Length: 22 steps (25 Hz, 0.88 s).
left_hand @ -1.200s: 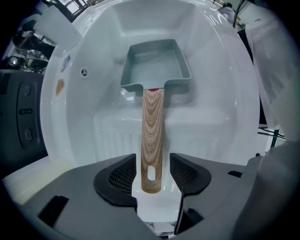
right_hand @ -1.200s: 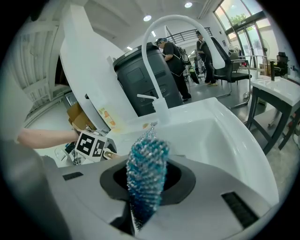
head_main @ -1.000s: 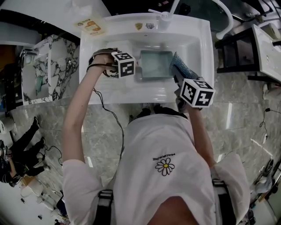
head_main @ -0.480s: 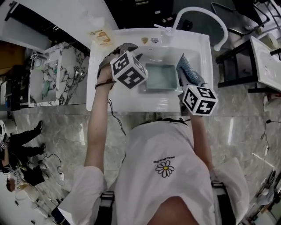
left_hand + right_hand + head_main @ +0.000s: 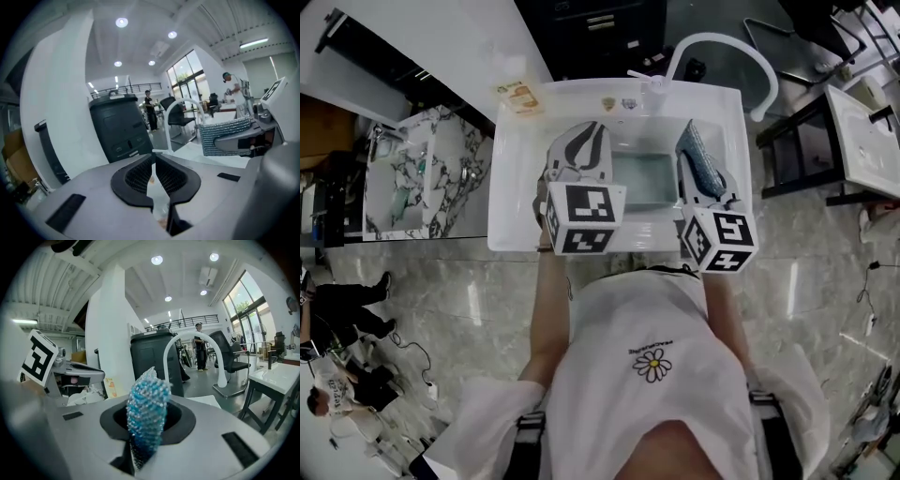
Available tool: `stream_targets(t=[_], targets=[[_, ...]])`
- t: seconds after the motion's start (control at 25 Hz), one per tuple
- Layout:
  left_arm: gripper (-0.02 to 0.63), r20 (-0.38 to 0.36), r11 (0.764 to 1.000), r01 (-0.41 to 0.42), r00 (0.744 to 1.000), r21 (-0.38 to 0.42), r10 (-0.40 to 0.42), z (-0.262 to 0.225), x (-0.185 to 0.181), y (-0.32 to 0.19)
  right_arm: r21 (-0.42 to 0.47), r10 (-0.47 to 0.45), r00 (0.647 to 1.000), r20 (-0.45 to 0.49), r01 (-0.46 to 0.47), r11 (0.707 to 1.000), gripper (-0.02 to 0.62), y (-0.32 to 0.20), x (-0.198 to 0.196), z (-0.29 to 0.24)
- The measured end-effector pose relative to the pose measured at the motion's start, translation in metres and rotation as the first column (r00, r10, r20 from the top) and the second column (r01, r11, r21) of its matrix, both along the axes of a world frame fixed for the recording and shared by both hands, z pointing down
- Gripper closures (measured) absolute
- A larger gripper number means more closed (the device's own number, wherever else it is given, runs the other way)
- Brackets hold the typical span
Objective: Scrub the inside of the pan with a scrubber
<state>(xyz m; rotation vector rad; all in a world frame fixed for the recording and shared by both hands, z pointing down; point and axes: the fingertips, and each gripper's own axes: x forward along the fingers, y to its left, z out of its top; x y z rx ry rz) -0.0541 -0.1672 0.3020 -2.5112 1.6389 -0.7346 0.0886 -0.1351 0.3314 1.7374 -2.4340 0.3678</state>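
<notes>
A person stands at a white sink point(image 5: 514, 178) and holds a tool in each hand above it. The pan point(image 5: 645, 180), a pale rectangular one, lies flat in the basin, and in the head view it sits between the two tools, a little beyond their marker cubes. The right tool point(image 5: 149, 417) is clamped on the scrubber point(image 5: 147, 399), a blue and silver glittery pad that stands upright between its jaws and sticks out past their tips. From above, the scrubber lies at the pan's right edge; whether it touches the pan I cannot tell. The left tool point(image 5: 153, 160) has just been closing its jaws: their tips now meet, with only a thin wedge of gap further back and nothing between them. It hangs at the pan's left side and holds nothing. Both tools point outward across the room rather than down into the basin, so neither gripper view shows the pan. The curved white faucet point(image 5: 741, 52) arches over the far rim of the sink, beyond the right tool.
</notes>
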Motion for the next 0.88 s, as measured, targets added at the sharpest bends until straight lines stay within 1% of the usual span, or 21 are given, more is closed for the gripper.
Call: stream_targets(t=[0.08,0.16,0.24,0.28,0.36,0.6,0.88], targets=[[0.578,-0.052,0.997,0.052,0.997,0.062,-0.049,-0.010,-0.006,0.006,0.016,0.018,1.000,0.008,-0.019,1.000,0.534,0.001,0.000,-0.004],[0.583,-0.118,0.986,0.125,0.987,0.111,-0.112,-0.016,-0.014,0.013,0.026,0.039,0.999,0.014,-0.040,0.999,0.534,0.004,0.001,-0.005],[0.588,-0.176,0.972,0.192,0.970,0.136,-0.167,-0.013,-0.022,0.019,0.028,0.057,0.998,0.019,-0.057,0.998,0.534,0.006,0.003,-0.002],[0.589,-0.192,0.967,0.211,0.964,0.142,-0.183,-0.010,-0.024,0.021,0.025,0.061,0.998,0.020,-0.062,0.998,0.534,0.008,0.003,0.001],[0.589,-0.208,0.963,0.228,0.958,0.143,-0.196,-0.001,-0.026,0.026,0.020,0.064,0.998,0.016,-0.064,0.998,0.534,0.011,0.002,0.006],[0.591,-0.265,0.961,0.262,0.936,0.093,-0.230,0.024,-0.033,0.035,0.012,0.045,0.998,-0.052,-0.045,0.999,0.534,0.021,-0.007,0.021],[0.591,-0.266,0.956,0.274,0.934,0.104,-0.238,0.022,-0.038,0.037,0.012,0.046,0.998,-0.045,-0.046,0.999,0.534,0.025,-0.009,0.022]])
